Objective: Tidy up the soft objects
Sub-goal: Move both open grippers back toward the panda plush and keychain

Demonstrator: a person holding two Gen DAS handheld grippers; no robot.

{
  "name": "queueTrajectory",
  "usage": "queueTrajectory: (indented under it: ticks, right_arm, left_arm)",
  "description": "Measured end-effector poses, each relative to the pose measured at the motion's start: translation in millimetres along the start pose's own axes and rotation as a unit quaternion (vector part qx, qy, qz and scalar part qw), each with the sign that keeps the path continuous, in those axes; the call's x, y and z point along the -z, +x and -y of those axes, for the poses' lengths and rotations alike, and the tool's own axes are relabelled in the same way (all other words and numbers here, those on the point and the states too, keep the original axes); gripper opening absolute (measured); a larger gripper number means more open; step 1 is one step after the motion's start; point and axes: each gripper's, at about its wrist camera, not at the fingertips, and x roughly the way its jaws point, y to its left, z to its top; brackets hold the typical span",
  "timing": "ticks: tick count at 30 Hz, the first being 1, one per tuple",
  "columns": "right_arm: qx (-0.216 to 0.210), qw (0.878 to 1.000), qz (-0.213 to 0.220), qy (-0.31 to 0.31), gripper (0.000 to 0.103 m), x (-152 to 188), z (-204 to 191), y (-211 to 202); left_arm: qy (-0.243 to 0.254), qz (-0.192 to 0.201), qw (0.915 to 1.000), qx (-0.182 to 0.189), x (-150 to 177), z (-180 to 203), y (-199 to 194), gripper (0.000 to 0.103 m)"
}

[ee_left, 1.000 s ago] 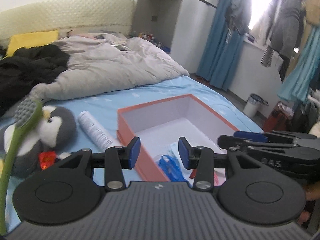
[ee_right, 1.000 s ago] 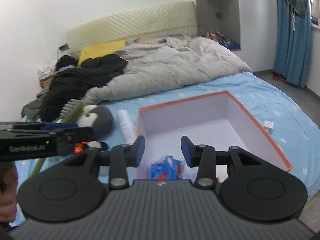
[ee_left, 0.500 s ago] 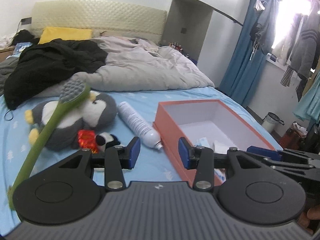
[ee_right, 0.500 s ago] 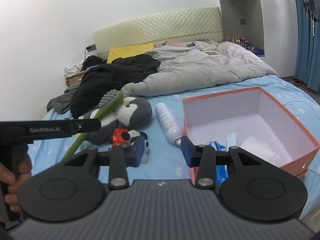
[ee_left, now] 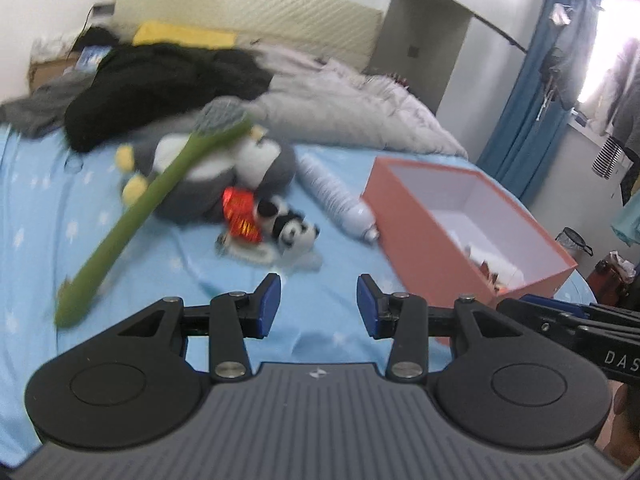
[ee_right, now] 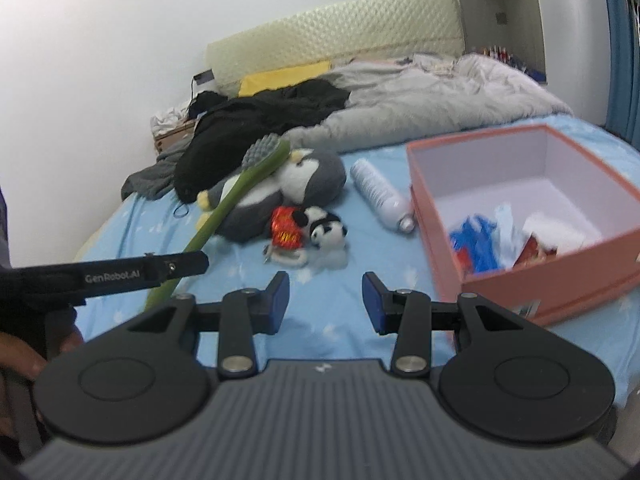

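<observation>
Panda (ee_right: 326,231), small plush, is lying on the blue sheet (ee_right: 328,300) against the penguin (ee_right: 296,184), with a bottle (ee_right: 380,194) between them and the orange box (ee_right: 532,280), which is set open-topped to the right, presumably as the bin. Both grippers, left (ee_left: 319,304) and right (ee_right: 325,304), are held wide apart and empty above bare sheet just short of the panda, likely aimed for it. A green brush (ee_right: 236,196) is propped across the penguin and may be caught.
</observation>
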Motion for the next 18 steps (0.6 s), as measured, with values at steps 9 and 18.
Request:
queueTrajectory:
  ticks: [9, 18]
  right_arm:
    - [-0.005, 1.0, -0.03, -0.004, 0.044, 23.1, -16.0, 18.2]
    - [-0.004, 0.999, -0.044, -0.015, 0.048, 15.8, -10.1, 66.0]
  left_arm:
    - [-0.017, -0.04, 0.9989, -0.017, 28.8, -19.2, 17.5, 0.048]
    - [-0.026, -0.046, 0.9982, -0.029, 18.7, -35.3, 66.5, 0.057]
